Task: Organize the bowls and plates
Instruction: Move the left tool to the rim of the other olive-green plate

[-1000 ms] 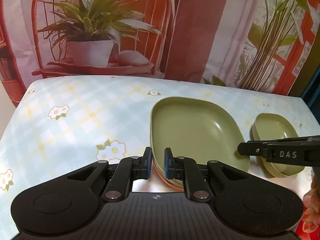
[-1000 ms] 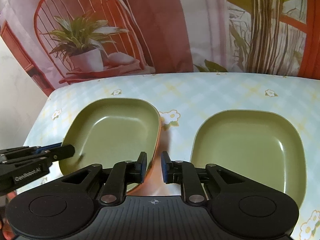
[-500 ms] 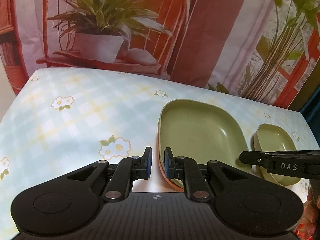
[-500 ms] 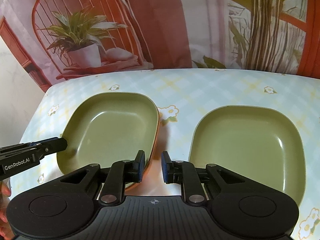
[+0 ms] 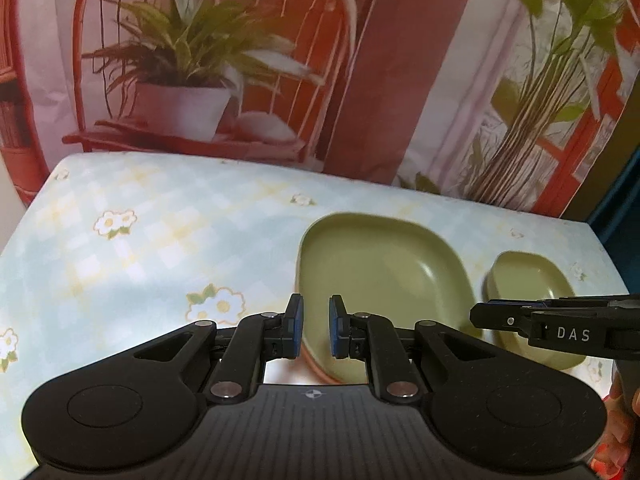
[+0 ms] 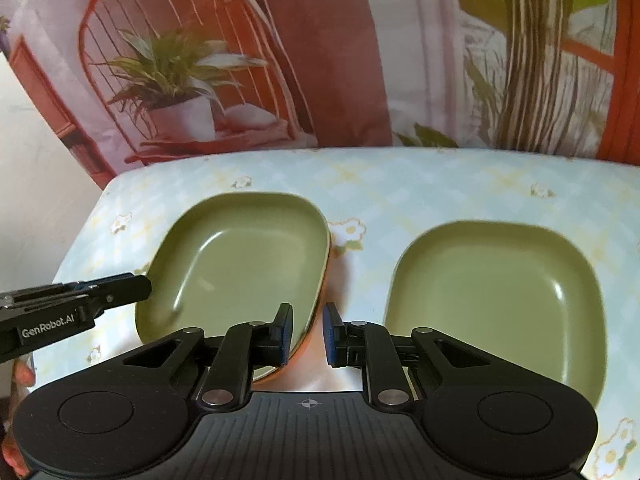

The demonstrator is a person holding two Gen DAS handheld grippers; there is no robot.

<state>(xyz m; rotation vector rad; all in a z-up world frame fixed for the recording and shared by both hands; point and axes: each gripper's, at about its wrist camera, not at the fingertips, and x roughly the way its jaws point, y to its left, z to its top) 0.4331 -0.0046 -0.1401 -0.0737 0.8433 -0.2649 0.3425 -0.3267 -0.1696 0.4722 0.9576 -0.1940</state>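
A green plate (image 5: 380,264) (image 6: 240,264) lies on top of an orange plate (image 6: 316,324), of which only the rim shows. A second green plate (image 6: 500,300) (image 5: 528,284) lies alone to their right. My left gripper (image 5: 316,328) (image 6: 148,286) hangs at the stack's near left rim, shut, and nothing is pinched between its pads. My right gripper (image 6: 306,334) (image 5: 474,314) hangs at the stack's near right rim, over the gap between the two green plates. It is also shut with only a narrow slit. The rim runs just beside its left pad.
The plates lie on a pale blue checked tablecloth with flowers (image 5: 160,248). A backdrop printed with a chair and plants (image 5: 192,80) hangs right behind the table's far edge. A hand (image 6: 20,376) shows at the left gripper's handle.
The left wrist view has swayed slightly, so the plates sit a bit lower in it. The plates themselves and both pairs of jaws look the same.
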